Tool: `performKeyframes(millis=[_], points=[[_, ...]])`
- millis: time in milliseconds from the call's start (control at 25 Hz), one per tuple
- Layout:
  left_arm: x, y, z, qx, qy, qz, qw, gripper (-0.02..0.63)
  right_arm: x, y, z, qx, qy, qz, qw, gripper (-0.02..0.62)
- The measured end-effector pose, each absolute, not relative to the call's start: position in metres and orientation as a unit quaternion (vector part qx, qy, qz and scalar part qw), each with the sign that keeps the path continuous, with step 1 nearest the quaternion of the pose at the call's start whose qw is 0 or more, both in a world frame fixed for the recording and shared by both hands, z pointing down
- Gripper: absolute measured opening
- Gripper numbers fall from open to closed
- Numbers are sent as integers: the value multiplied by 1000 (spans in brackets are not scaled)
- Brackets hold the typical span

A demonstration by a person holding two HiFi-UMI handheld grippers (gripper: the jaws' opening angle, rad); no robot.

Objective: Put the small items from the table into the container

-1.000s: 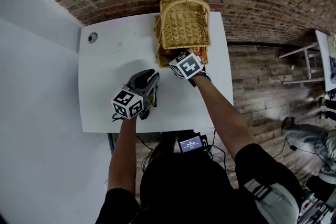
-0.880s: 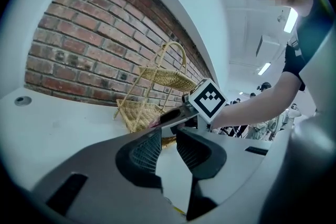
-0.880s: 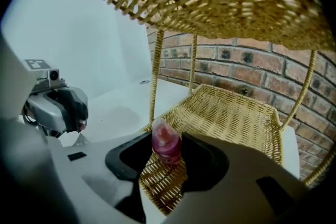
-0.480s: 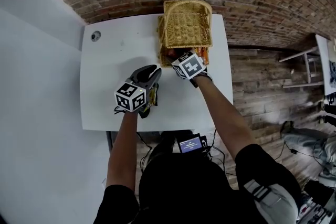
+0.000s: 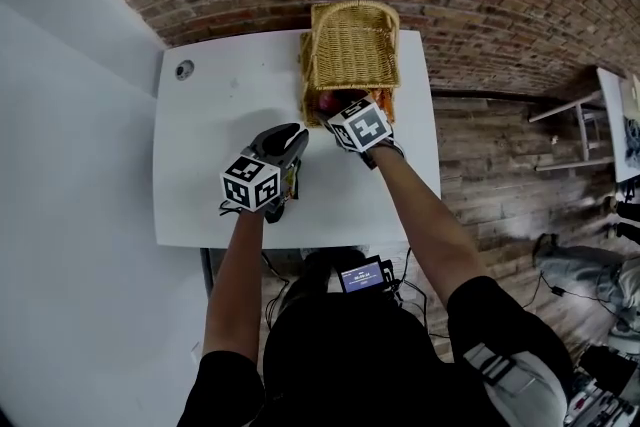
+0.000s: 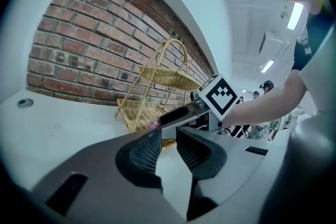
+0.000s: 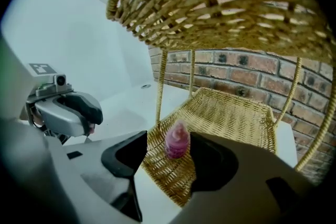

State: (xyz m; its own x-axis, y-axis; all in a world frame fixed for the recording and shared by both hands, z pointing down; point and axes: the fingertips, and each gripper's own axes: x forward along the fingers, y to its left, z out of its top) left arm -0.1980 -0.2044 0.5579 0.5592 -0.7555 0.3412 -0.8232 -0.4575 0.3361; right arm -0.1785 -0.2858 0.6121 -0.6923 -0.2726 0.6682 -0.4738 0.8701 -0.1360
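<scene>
Pink bottle (image 7: 177, 140) between opening right gripper (image 7: 169, 153) fingers, clear only in right gripper view; left gripper (image 6: 168, 140) fingers narrowly apart.

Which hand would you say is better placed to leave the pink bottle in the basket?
Right: the right gripper is at the basket, jaws opening around the pink bottle; the left gripper hangs over the table.

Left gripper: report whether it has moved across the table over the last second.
No. The left gripper sits at the same spot between the table's near edge and the wicker basket; only the camera shifted slightly.
</scene>
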Motion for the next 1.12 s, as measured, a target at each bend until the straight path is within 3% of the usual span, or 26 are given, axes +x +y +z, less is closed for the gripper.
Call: performKeyframes(millis=[840,1120], points=[[-178,-184,540,857,-460,79,219,84,-149,-257,573,228,-914,184,280,236],[-165,-175,525,861,-459,68,209,84,-124,-239,558,240,-914,213,250,110]])
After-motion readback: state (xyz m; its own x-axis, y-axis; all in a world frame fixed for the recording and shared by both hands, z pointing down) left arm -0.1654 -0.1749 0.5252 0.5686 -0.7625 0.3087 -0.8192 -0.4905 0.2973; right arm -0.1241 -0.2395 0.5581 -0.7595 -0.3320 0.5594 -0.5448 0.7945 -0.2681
